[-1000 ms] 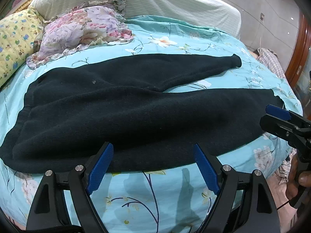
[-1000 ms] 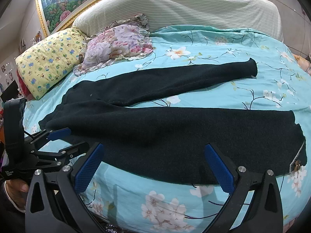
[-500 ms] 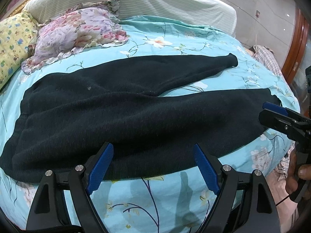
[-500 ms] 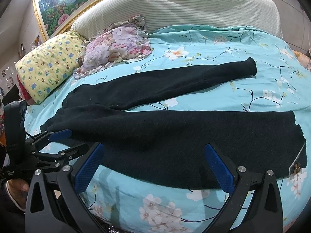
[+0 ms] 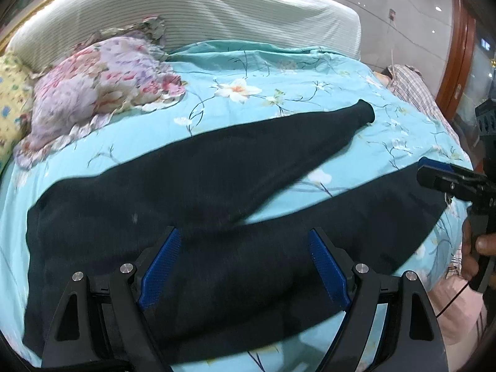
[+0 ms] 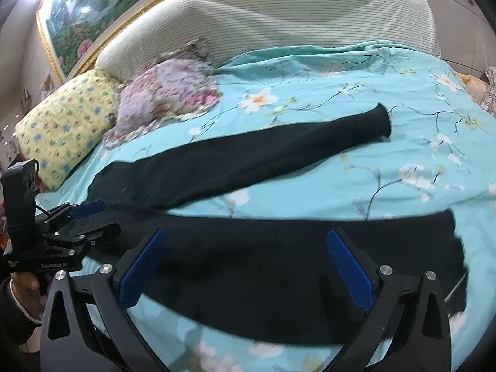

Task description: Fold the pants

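Black pants (image 5: 217, 204), turquoise floral bedspread (image 5: 279, 71) — yellow-patterned pillow (image 6: 65, 127), blue gripper pads (image 5: 159, 266).

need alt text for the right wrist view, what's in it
Black pants lie spread flat on a turquoise floral bedspread, legs apart in a V. The open right gripper hovers over the near leg, and the left gripper is near the waist end. A yellow pillow and a floral pillow sit by the headboard.
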The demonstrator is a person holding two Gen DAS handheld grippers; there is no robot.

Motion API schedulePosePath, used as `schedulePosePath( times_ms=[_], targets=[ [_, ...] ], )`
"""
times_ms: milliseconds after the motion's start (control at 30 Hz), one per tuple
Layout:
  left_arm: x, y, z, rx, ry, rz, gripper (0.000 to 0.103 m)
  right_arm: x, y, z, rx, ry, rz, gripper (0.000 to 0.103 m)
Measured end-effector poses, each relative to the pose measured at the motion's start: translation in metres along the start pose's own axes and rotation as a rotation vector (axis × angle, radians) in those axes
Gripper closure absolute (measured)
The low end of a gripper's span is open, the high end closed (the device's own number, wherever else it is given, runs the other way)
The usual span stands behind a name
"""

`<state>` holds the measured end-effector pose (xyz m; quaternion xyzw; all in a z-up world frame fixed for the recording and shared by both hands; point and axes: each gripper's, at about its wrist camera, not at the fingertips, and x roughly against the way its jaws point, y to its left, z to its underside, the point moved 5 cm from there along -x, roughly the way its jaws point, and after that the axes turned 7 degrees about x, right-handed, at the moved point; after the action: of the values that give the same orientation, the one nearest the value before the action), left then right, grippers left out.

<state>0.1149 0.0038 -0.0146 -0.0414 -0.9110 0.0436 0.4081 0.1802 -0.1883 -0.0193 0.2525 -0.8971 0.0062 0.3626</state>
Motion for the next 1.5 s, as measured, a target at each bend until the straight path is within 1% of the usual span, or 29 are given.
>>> schedulePosePath(
  times_ms=[133, 233, 333, 400, 567, 667, 733, 833, 900, 1000, 1067, 1100, 1133, 1167, 1233, 1267, 1300, 1333, 1367, 1400, 1433, 1467, 1500],
  targets=[
    [-0.015, 0.002, -0.020, -0.052, 0.010, -0.009, 0.018, -0.006, -0.023, -0.020, -0.021, 0.010, 0.025, 0.000],
    [-0.032, 0.002, -0.033, -0.087, 0.032, -0.012, 0.018, -0.012, -0.041, -0.036, -0.032, 0.014, 0.029, 0.000],
    [-0.049, 0.006, -0.048, -0.121, 0.036, -0.035, 0.018, -0.020, -0.060, -0.055, -0.029, 0.030, 0.048, 0.000],
    [-0.060, 0.008, -0.060, -0.138, 0.043, -0.032, 0.018, -0.025, -0.072, -0.067, -0.022, 0.038, 0.063, 0.000],
    [-0.090, 0.010, -0.084, -0.149, 0.089, 0.016, 0.018, -0.043, -0.105, -0.088, -0.039, 0.073, 0.071, 0.000],
    [-0.107, 0.005, -0.097, -0.200, 0.097, 0.054, 0.018, -0.057, -0.128, -0.098, -0.092, 0.093, 0.038, 0.000],
    [-0.120, 0.001, -0.102, -0.234, 0.123, 0.089, 0.018, -0.066, -0.144, -0.105, -0.137, 0.107, 0.014, 0.000],
    [-0.142, -0.005, -0.113, -0.275, 0.170, 0.139, 0.018, -0.081, -0.167, -0.116, -0.159, 0.132, 0.034, 0.002],
    [-0.155, -0.007, -0.119, -0.283, 0.200, 0.170, 0.018, -0.090, -0.181, -0.123, -0.167, 0.147, 0.045, 0.003],
    [-0.178, -0.008, -0.126, -0.283, 0.244, 0.189, 0.018, -0.104, -0.194, -0.129, -0.172, 0.171, 0.039, 0.011],
    [-0.193, -0.009, -0.128, -0.286, 0.271, 0.189, 0.018, -0.113, -0.200, -0.129, -0.181, 0.199, 0.016, 0.016],
    [-0.200, -0.010, -0.128, -0.291, 0.289, 0.188, 0.018, -0.118, -0.203, -0.128, -0.184, 0.214, 0.005, 0.021],
    [-0.206, -0.011, -0.128, -0.298, 0.306, 0.190, 0.018, -0.122, -0.205, -0.127, -0.184, 0.228, 0.003, 0.029],
    [-0.211, -0.011, -0.128, -0.304, 0.318, 0.192, 0.018, -0.126, -0.205, -0.126, -0.182, 0.242, 0.004, 0.033],
    [-0.218, -0.014, -0.128, -0.321, 0.339, 0.205, 0.018, -0.131, -0.206, -0.124, -0.176, 0.260, 0.001, 0.050],
    [-0.219, -0.016, -0.129, -0.323, 0.343, 0.212, 0.020, -0.132, -0.205, -0.123, -0.168, 0.267, -0.003, 0.055],
    [-0.221, -0.017, -0.129, -0.319, 0.346, 0.221, 0.021, -0.133, -0.204, -0.122, -0.159, 0.270, -0.001, 0.063],
    [-0.220, -0.019, -0.129, -0.314, 0.350, 0.238, 0.029, -0.133, -0.202, -0.122, -0.141, 0.270, 0.004, 0.074],
    [-0.219, -0.022, -0.128, -0.314, 0.353, 0.254, 0.044, -0.132, -0.200, -0.123, -0.129, 0.265, 0.005, 0.080],
    [-0.216, -0.022, -0.127, -0.316, 0.355, 0.262, 0.051, -0.130, -0.199, -0.124, -0.122, 0.257, 0.006, 0.090],
    [-0.214, -0.025, -0.126, -0.321, 0.354, 0.264, 0.064, -0.127, -0.197, -0.125, -0.120, 0.249, 0.004, 0.094],
    [-0.211, -0.028, -0.124, -0.331, 0.350, 0.267, 0.083, -0.124, -0.197, -0.126, -0.117, 0.240, 0.002, 0.095],
    [-0.205, -0.031, -0.122, -0.345, 0.342, 0.266, 0.091, -0.121, -0.195, -0.127, -0.113, 0.230, 0.001, 0.097]
  ],
)
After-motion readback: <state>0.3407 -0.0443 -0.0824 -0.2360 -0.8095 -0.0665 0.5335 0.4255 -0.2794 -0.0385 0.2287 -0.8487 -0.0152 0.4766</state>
